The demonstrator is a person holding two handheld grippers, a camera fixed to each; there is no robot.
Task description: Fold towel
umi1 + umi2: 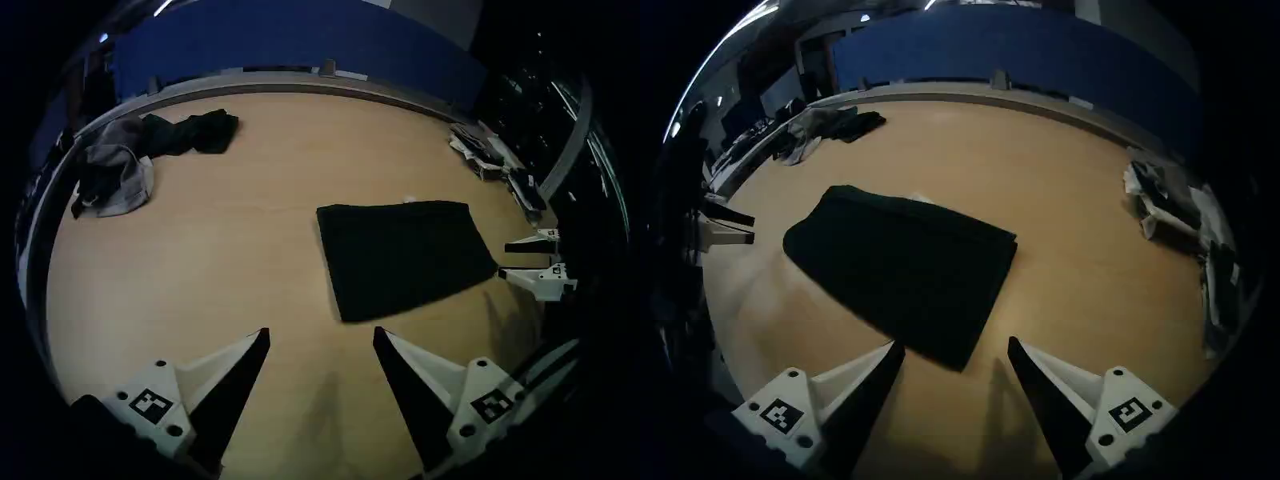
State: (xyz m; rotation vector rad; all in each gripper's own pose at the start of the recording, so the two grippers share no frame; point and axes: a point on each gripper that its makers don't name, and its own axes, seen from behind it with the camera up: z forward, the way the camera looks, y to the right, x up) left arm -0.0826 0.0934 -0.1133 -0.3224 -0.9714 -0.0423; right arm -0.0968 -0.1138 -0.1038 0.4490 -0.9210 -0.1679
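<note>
In the left gripper view, the left gripper [320, 332] hovers over bare wood of the table [224, 240]. Its two white fingers are spread wide and nothing is between them. The black towel [404, 256] lies flat on the table, just beyond the gripper and to its right. It is a tidy rectangle that looks already doubled over. At the right edge the right gripper [538, 260] points at the towel's right side, its tips just beside the cloth and set apart. A heap of clothes [120, 164] sits far off at the left.

In the right gripper view, the right gripper [956, 344] is likewise open and empty. The towel [904, 268] spreads out in front of it, with its nearest corner just ahead of the fingertips, closer to the left one. The left gripper [724, 228] shows at the left edge, past the towel's far-left end. More crumpled cloth [1168, 208] lies along the right side of the table.

The towel is probably light, soft and limp. It should sag and drag rather than hold its shape, and stacked layers may slide apart. I judge it best to pinch all layers at two corners of one short edge, one gripper on each corner.
</note>
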